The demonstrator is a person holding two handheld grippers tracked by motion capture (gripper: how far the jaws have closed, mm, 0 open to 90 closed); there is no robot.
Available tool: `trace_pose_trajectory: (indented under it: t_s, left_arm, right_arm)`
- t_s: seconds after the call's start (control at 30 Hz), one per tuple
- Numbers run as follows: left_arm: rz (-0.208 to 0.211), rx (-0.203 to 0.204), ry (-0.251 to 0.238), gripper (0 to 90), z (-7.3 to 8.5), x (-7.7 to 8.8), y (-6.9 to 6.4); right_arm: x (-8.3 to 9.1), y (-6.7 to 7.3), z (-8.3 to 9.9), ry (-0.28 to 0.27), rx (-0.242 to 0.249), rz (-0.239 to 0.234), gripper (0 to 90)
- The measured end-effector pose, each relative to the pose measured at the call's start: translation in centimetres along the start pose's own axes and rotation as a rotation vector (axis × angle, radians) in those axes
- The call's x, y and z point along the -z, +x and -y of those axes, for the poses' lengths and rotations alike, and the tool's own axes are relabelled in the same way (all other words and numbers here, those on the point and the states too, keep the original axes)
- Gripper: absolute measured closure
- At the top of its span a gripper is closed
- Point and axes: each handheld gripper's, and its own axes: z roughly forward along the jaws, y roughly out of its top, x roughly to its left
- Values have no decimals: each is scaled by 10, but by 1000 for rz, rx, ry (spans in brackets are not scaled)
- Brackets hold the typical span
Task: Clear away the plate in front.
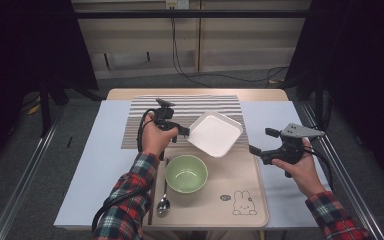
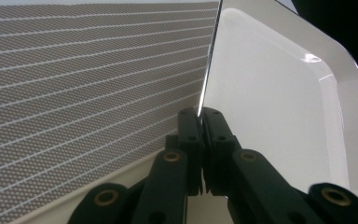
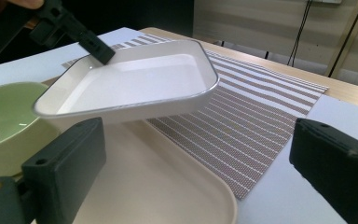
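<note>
My left tool (image 1: pixel 184 132) is pinching the white dish's (image 1: pixel 215 134) near rim, holding it tilted above the tray (image 1: pixel 245 170); my right tool (image 1: pixel 254 149), jaws spread, is waiting just right of it.

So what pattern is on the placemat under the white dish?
Brown and white stripes on the placemat, clearest in the right gripper view, below the dish.

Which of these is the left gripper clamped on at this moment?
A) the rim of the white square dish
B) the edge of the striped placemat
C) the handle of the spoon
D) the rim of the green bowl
A: the left gripper has its jaws pinched on the rim of the white square dish, which hangs lifted and tilted above the beige tray.
</note>
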Motion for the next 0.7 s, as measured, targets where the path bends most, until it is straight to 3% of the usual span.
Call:
trace_pose_trajectory:
  t_s: [0.13, 0.2, 0.23, 0.33, 0.37, 0.43, 0.5, 0.6, 0.7]
  left_arm:
    - [15, -34, 14, 871, 3, -1, -6]
    - [31, -41, 22, 872, 5, -1, -11]
    - [30, -63, 29, 872, 5, -1, -11]
    - [45, -63, 23, 872, 7, -3, -16]
    - [53, -47, 14, 872, 7, -4, -19]
    - [58, -65, 20, 872, 8, -4, -21]
    - [65, -92, 30, 872, 9, -4, -23]
    - [72, -87, 19, 872, 10, -5, -27]
    - [87, -96, 20, 872, 11, -4, -30]
  right_arm:
    - [-4, -3, -7, 4, -22, 11, 57]
    - [-6, -5, -9, 0, -35, 6, 90]
    - [-8, -6, -11, -3, -34, -7, 86]
    - [-13, -6, -16, 18, -21, -22, 108]
    - [-14, -6, -18, 20, -25, -26, 126]
    - [-16, -7, -21, 20, -29, -26, 170]
    - [-19, -9, -21, 41, -37, -27, 200]
    - [-25, -9, -20, 68, -50, -27, 243]
    - [-31, -7, -21, 109, -80, -60, 321]
